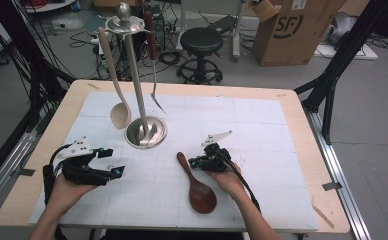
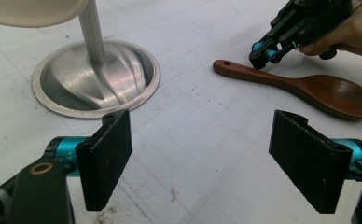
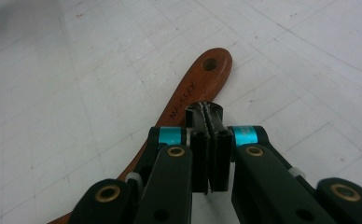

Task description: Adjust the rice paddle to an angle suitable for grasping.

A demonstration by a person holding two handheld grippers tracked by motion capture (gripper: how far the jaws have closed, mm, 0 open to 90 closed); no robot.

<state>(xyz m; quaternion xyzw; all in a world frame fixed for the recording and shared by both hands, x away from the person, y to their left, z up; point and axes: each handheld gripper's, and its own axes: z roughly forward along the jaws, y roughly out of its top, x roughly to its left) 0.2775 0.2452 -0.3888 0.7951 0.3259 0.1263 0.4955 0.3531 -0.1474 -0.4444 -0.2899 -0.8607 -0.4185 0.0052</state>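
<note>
Cardboard box (image 1: 297, 25), floor behind the table: large dark "SF" letters inside a curved emblem, printed on the side that faces the table.
Box top: small white label, print too small to read.
Wooden spoon (image 3: 188, 93) handle: faint stamped capitals running lengthwise below the hanging hole, possibly "MAXLUX"; reading uncertain.

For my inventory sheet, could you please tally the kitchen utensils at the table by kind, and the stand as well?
Spoons: 2, a brown wooden spoon lying on the mat and a cream spoon hanging from the stand
Forks: 1, a fork hanging from the stand
Stands: 1, a metal stand
Total: 4
</note>
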